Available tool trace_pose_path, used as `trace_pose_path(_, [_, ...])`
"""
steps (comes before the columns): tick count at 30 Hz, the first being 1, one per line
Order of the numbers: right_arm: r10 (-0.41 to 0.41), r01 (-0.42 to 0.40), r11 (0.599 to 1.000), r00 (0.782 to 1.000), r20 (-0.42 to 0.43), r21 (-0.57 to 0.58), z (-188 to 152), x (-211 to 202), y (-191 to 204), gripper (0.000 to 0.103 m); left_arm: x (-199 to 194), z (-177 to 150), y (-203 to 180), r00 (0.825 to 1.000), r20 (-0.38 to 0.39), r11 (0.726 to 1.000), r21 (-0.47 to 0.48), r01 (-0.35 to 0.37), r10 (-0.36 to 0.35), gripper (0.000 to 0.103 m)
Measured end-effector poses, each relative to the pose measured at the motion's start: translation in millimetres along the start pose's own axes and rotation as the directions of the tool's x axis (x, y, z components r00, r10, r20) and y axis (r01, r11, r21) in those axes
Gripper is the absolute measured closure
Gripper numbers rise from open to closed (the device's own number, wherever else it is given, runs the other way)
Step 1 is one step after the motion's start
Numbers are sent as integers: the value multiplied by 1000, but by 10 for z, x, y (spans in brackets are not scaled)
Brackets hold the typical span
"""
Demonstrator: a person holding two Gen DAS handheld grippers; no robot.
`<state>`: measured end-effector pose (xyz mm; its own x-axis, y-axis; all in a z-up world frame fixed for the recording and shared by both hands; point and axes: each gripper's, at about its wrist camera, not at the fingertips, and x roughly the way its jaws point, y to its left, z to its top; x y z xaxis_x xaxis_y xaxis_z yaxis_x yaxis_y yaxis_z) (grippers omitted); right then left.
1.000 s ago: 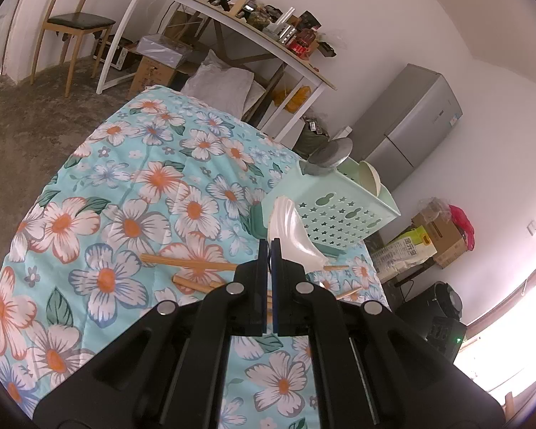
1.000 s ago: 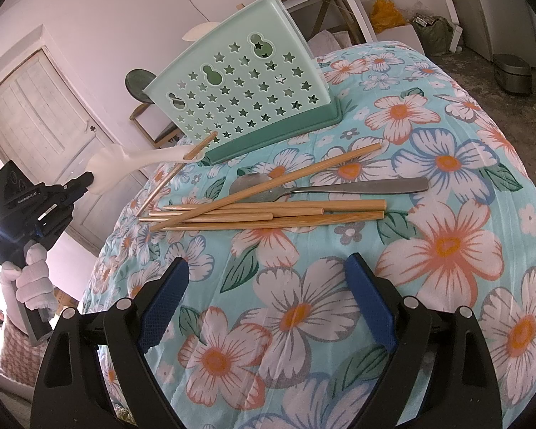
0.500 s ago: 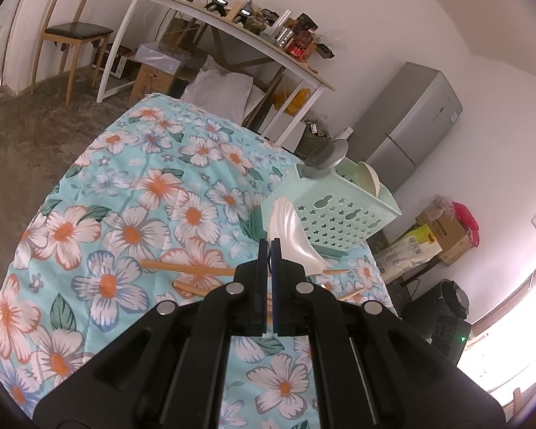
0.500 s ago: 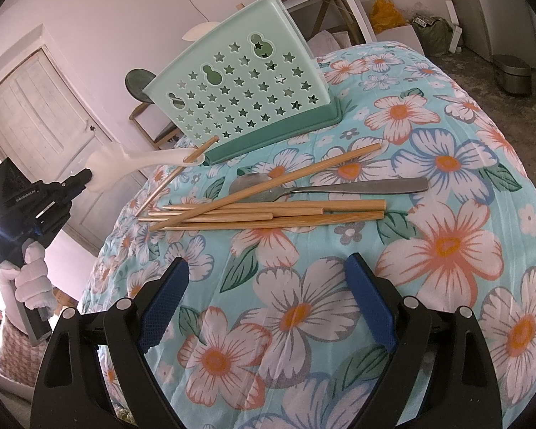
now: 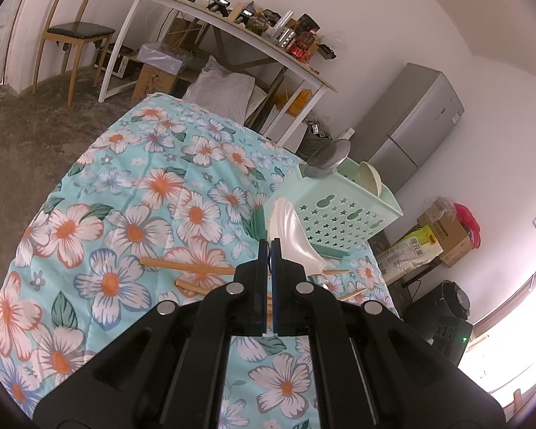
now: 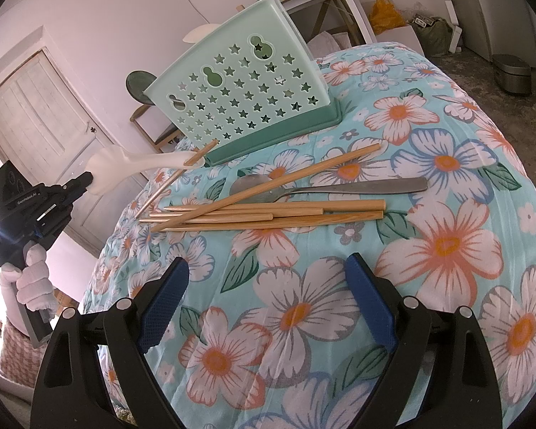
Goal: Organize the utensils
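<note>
1. Utensils lie on a table covered by a floral cloth [image 6: 446,164]: a bundle of wooden chopsticks [image 6: 268,214] sits in the middle, with a metal spoon [image 6: 325,187] touching them on the far side, its bowl partly under one slanted stick.
2. Behind them stands a mint-green perforated caddy [image 6: 246,85] on a darker green base (star and gourd cut-outs in its wall).
3. From the left wrist view, the caddy [image 5: 339,214] already holds a dark ladle head [image 5: 327,159] and a pale round utensil [image 5: 370,180] poking above its rim.
4. Left gripper [image 5: 269,246]: jaws fully closed on the handle of a white plastic spoon [image 5: 293,232], which sticks out ahead of the fingers toward the caddy.
5. Seen from the right wrist view, that left gripper [image 6: 87,180] is off the table's left edge, held by a white-gloved hand [image 6: 32,282], with the white plastic spoon [image 6: 139,164] raised above the cloth, its far end near the caddy's base.
6. Right gripper [image 6: 268,300]: jaws spread wide and empty, hovering over the cloth just short of the chopsticks.
</note>
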<state>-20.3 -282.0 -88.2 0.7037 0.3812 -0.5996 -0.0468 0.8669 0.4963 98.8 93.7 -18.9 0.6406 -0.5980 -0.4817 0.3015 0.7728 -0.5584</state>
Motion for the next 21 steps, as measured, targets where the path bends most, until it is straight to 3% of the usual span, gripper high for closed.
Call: trace_pose_path(21, [0,0,1000,1000,1,0,-1,-6,-6,16,7,5,10,1000,-1,1000,-1,0,0,102])
